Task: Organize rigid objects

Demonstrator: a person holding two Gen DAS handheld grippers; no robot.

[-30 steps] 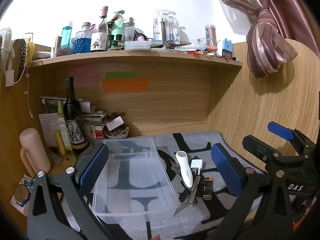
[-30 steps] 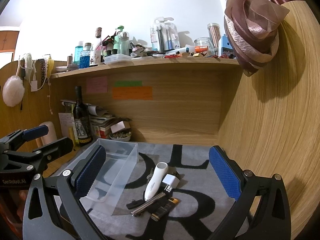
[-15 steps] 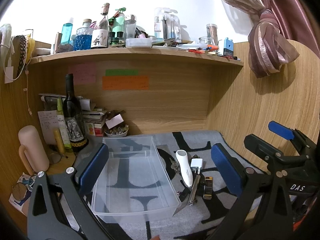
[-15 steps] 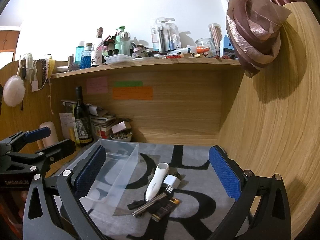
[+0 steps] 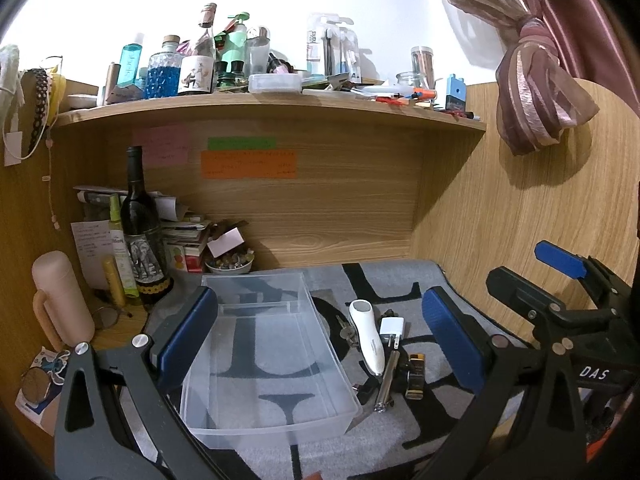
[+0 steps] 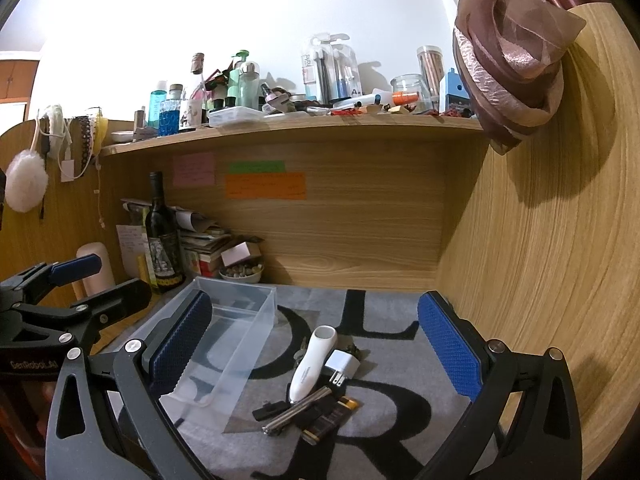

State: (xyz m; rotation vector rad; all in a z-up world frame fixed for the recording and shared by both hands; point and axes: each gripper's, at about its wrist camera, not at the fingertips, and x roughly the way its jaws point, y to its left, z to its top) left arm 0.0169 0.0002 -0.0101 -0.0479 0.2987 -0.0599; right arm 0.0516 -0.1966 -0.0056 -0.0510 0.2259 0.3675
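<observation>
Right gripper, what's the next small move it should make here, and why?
Probably lower the right gripper toward the white handheld device and close on it. Both grippers are open and hold nothing, the clear plastic bin has nothing in it, and the device lies on top of the small pile on the grey mat, right between the right gripper's fingers.

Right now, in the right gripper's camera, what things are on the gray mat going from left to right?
Clear plastic bin → white handheld device → white charger plug. The dark bits in front overlap too much to order.
</observation>
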